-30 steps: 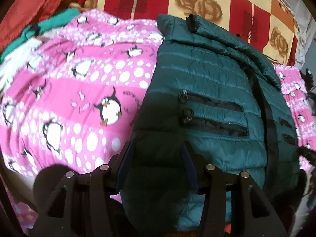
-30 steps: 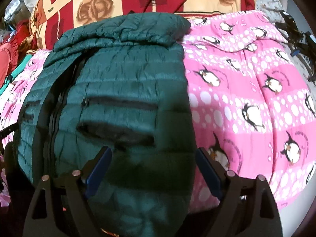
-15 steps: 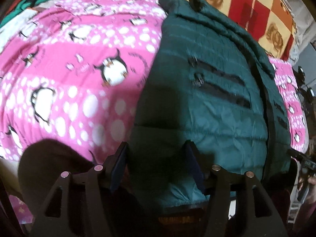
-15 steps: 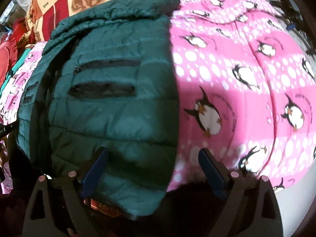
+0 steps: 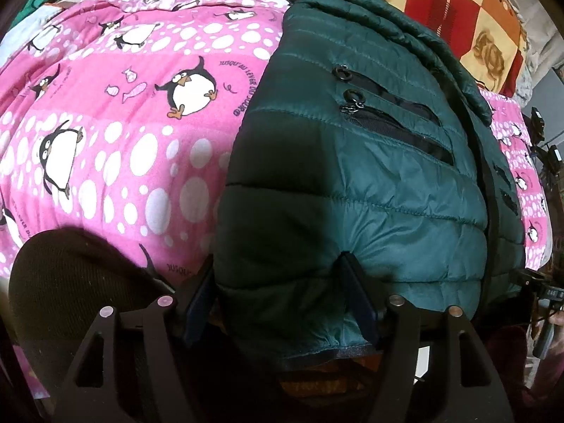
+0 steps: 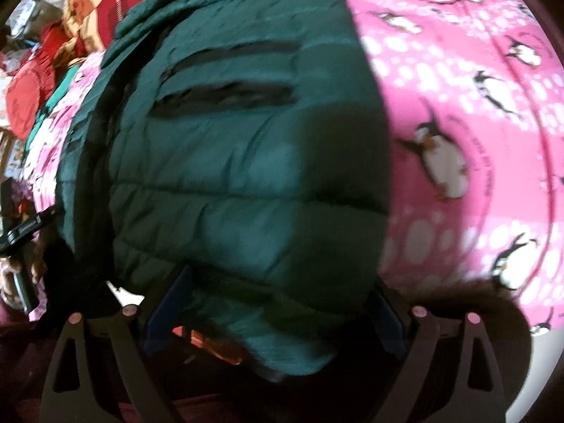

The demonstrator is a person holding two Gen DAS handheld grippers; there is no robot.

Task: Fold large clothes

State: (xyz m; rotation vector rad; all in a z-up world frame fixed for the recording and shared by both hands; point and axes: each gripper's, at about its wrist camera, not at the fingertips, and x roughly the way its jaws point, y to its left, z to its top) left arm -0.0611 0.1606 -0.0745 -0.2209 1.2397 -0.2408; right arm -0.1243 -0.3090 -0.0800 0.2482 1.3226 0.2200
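A dark green quilted puffer jacket (image 5: 380, 162) lies front up on a pink penguin blanket (image 5: 116, 112), its bottom hem hanging over the near edge of the bed. My left gripper (image 5: 278, 292) is open, its blue-padded fingers on either side of the hem's left corner. In the right wrist view the same jacket (image 6: 239, 162) fills the middle, blurred. My right gripper (image 6: 278, 299) is open wide, with the hem's right corner between its fingers. Two black pocket zips (image 5: 394, 120) show on the jacket.
A red and yellow rose-patterned quilt (image 5: 458, 10) lies at the back. Red and teal clothes (image 6: 31, 102) are piled at the far left in the right wrist view. Pink blanket (image 6: 476, 134) spreads to the jacket's right. Something orange (image 6: 211, 347) shows under the hem.
Both grippers have moved in close to the jacket's bottom hem, which now sits between each pair of fingers. The left fingers have spread slightly. The jacket lies as before.
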